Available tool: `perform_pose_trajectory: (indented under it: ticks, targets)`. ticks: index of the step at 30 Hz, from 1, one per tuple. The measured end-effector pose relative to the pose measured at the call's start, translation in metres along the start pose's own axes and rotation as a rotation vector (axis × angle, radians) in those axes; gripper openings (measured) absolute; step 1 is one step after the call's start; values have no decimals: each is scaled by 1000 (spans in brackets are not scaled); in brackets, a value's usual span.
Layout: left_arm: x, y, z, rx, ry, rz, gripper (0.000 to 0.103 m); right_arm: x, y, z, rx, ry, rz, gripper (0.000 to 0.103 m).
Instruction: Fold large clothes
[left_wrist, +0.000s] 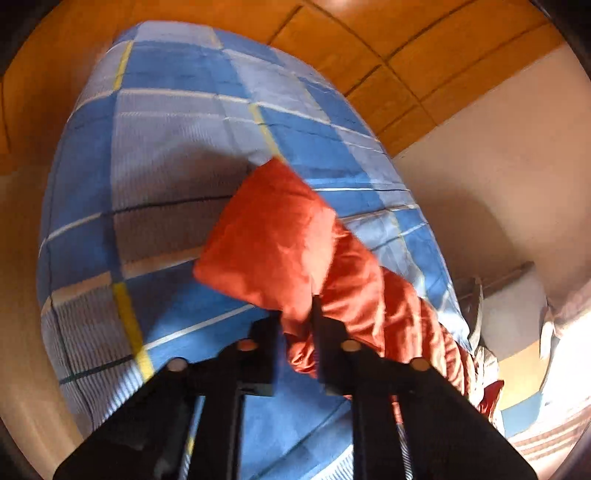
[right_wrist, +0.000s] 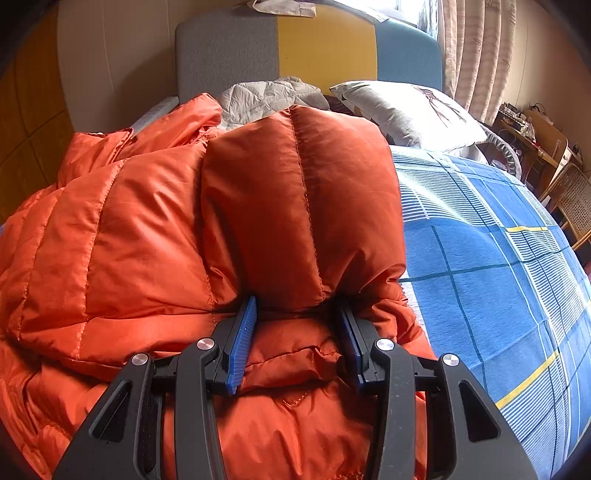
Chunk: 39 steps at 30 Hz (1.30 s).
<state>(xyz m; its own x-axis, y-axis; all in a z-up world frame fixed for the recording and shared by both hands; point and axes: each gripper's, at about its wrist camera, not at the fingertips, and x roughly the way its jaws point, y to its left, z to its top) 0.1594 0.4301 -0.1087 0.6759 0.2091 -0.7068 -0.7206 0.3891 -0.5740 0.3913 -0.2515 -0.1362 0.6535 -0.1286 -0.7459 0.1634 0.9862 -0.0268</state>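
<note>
An orange quilted down jacket (right_wrist: 147, 229) lies on a bed with a blue checked sheet (right_wrist: 491, 266). In the right wrist view my right gripper (right_wrist: 297, 314) is shut on a puffy folded panel of the jacket (right_wrist: 303, 206), which stands up between its blue pads (right_wrist: 243, 339). In the left wrist view my left gripper (left_wrist: 297, 317) is shut on another part of the jacket (left_wrist: 273, 236), held up above the sheet (left_wrist: 166, 155); the cloth trails down to the right. This view is blurred.
A grey pillow (right_wrist: 406, 110) and a pale quilted blanket (right_wrist: 266, 96) lie at the head of the bed against a grey, yellow and blue headboard (right_wrist: 314, 48). Curtains (right_wrist: 476, 55), a cluttered desk (right_wrist: 524, 129) and a wicker chair (right_wrist: 572, 195) stand right. Wooden wardrobe panels (left_wrist: 406, 48) stand beyond the bed.
</note>
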Motion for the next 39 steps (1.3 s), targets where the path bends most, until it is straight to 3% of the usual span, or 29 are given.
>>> perform_pose_trajectory:
  ticks: [8,14,27,39]
  targets:
    - [-19,-79,-19,210,-9,-148,6,-1,1,0,2,1,3,43]
    - [-15,-157,-59,370,34,-249,5,-1,1,0,9,1,11,43]
    - [-24,-310,-205,701,215,-512,4,0,-6,2,29,1,38,43]
    - [-40,-386,-334,869,413,-710,4,1,-15,1,55,-4,74,43]
